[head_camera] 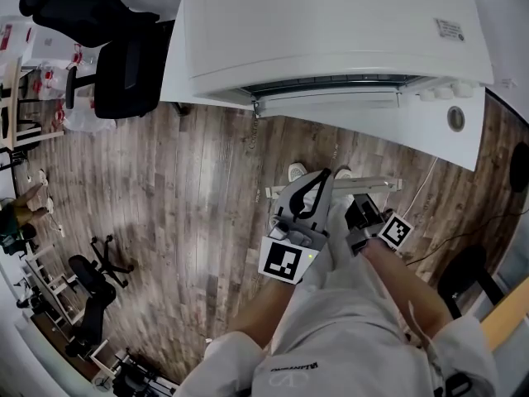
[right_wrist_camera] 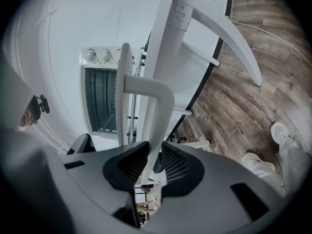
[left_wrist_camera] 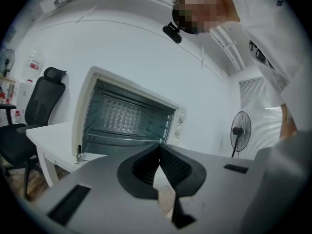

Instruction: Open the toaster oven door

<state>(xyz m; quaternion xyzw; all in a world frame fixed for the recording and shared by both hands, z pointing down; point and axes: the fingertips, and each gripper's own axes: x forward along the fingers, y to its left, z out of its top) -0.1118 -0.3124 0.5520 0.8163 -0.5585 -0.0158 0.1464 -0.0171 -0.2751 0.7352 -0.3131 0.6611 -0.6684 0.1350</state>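
Toaster oven [head_camera: 331, 23], a white box, sits open on the white table [head_camera: 388, 131] with its wire rack [left_wrist_camera: 122, 116] showing. My right gripper [right_wrist_camera: 152, 152] clamps the white bar door handle [right_wrist_camera: 124, 82]. Left gripper [left_wrist_camera: 159, 152] is closed and empty, ribbed pads touching. Wood-plank floor [head_camera: 182, 188] below.

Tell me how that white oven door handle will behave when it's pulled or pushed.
The door handle looks stiff: a solid bar on a bracket, unlikely to flex in the right tool. Its smooth, glossy surface may slip if gripped loosely. Fixed to the toaster oven, which stands open, it should swing, not lift free.
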